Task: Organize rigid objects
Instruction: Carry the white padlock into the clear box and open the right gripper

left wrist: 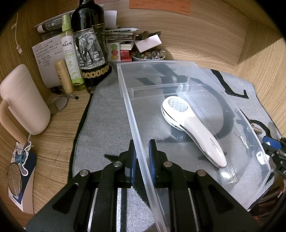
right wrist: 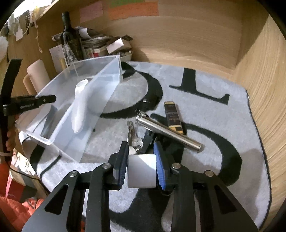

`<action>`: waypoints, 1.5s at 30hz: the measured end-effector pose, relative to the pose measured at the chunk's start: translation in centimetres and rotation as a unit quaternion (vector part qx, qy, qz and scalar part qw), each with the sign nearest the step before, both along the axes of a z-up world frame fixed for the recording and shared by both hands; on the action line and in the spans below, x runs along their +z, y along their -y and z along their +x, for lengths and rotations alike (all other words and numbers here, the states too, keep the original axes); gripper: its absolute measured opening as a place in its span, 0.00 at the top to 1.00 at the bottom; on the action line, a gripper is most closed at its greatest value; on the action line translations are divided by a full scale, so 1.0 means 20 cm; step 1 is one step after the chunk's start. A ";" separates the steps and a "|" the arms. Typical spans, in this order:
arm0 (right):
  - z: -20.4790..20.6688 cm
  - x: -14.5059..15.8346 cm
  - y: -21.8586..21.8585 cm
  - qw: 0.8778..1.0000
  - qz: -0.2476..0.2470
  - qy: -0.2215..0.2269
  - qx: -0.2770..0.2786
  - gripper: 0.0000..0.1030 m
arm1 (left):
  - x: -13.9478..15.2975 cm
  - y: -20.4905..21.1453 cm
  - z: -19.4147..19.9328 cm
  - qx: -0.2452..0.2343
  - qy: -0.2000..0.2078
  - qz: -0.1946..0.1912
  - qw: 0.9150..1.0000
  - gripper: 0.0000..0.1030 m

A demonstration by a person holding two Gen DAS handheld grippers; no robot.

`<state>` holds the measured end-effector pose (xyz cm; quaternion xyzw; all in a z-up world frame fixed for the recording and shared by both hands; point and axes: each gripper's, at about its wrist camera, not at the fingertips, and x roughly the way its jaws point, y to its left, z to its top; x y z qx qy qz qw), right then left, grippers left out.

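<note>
We see a light wood-grain surface enclosed by matching wooden walls at back and side, a grey mat with black lettering spread across it (paper notes stuck on the back wall).

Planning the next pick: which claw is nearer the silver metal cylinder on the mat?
Right. The right claw, shut on a white block, sits just short of the silver cylinder. The left claw clamps the clear bin's far wall.

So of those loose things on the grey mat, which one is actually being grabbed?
The small white cylinder, pinched between the right hand-held gripper's blue pads. The silver metal tube, keys and black-and-gold bar lie untouched.
</note>
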<state>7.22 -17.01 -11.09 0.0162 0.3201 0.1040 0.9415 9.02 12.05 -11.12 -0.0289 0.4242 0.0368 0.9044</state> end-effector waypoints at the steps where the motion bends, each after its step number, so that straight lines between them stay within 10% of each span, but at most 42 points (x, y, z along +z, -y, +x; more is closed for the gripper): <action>1: 0.00 0.01 0.00 1.000 0.002 0.004 0.000 0.74 | 0.00 0.00 0.00 0.000 0.000 0.000 1.000 0.87; 26: 0.09 0.45 -0.21 0.990 0.004 0.134 0.052 0.74 | 0.01 0.01 0.01 -0.005 0.001 -0.002 1.000 0.86; 45: 0.33 0.42 -0.57 0.984 -0.035 0.089 0.151 0.74 | 0.00 -0.01 0.00 -0.015 0.007 -0.013 1.000 0.85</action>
